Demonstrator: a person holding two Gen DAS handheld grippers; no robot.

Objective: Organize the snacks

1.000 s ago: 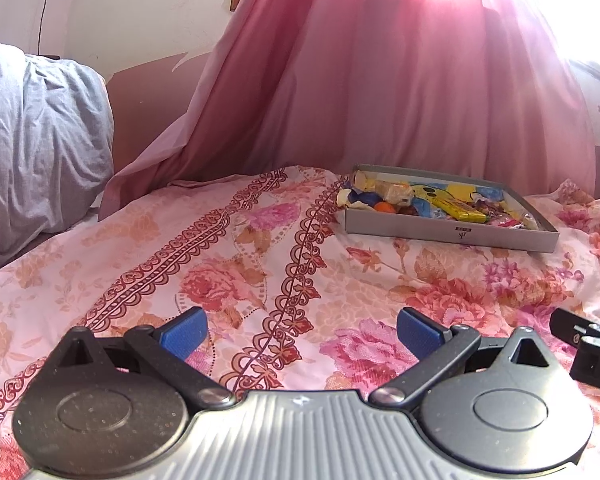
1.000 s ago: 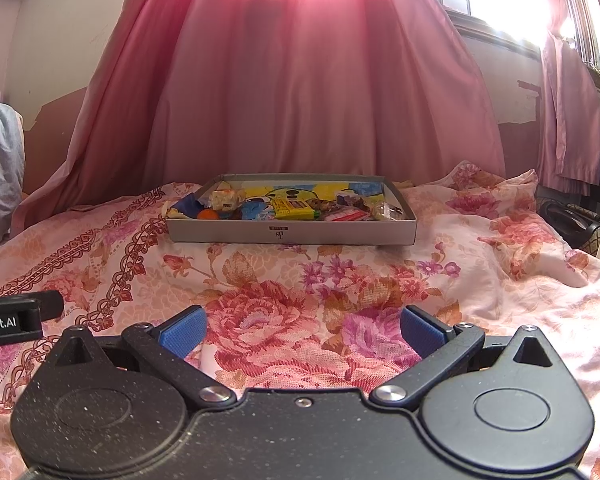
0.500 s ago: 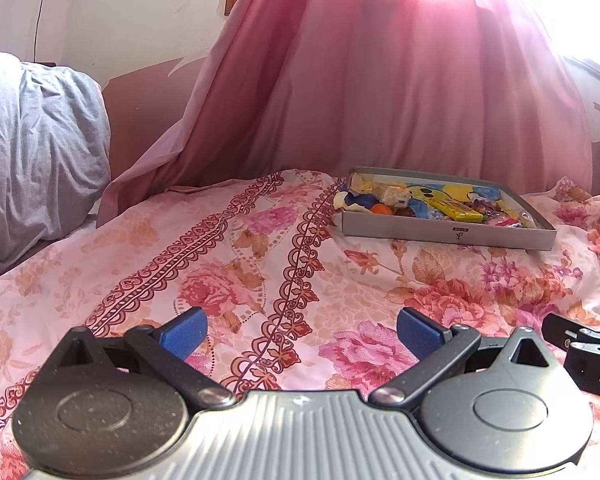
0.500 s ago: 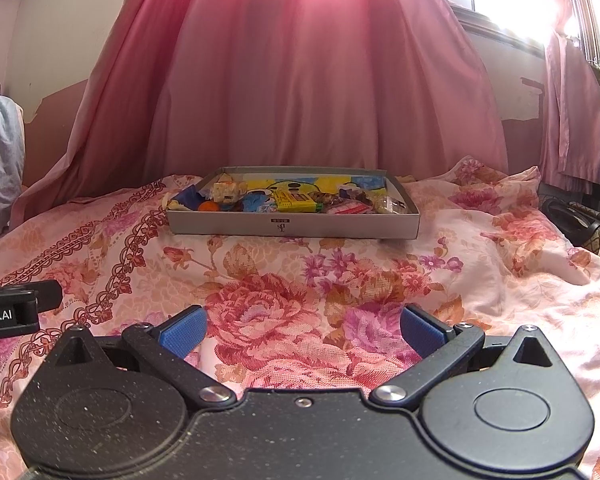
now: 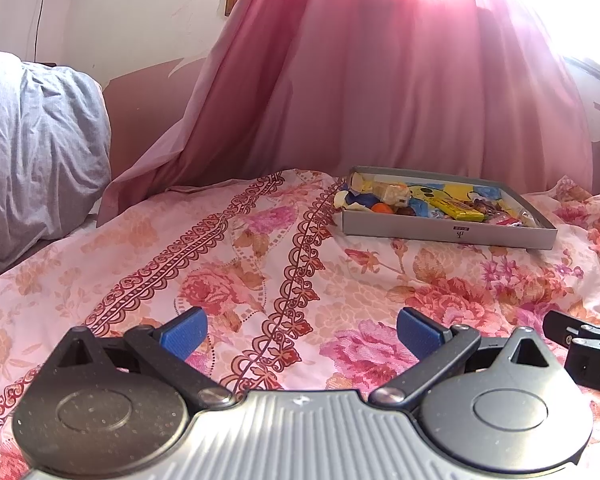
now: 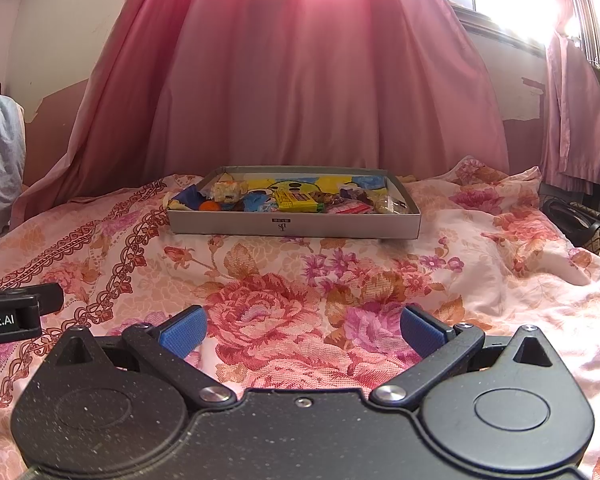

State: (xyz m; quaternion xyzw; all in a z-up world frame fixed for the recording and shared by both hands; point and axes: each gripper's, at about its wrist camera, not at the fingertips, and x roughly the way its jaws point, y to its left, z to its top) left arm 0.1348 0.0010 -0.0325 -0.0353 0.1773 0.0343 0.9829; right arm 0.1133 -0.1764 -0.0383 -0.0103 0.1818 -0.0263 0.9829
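Note:
A shallow grey cardboard box (image 5: 448, 233) (image 6: 294, 228) lies on the flowered bedspread, well ahead of both grippers. It holds several wrapped snacks: a yellow pack (image 6: 296, 201), blue wrappers (image 6: 256, 201), an orange ball (image 6: 210, 206) and a pale bar (image 6: 226, 190). My left gripper (image 5: 300, 330) stands open over the sheet, nothing between its blue pads. My right gripper (image 6: 302, 330) is open too and faces the box straight on. Each gripper's edge shows in the other's view.
A floral bedspread (image 6: 300, 280) covers the bed. A pink curtain (image 5: 380, 80) hangs behind the box. A grey-blue pillow (image 5: 32, 152) sits at the left. Rumpled sheet and a dark object (image 6: 572, 220) lie at the right edge.
Both grippers have drawn back and lowered slightly, so the box looks a little farther away. Both stay open and empty.

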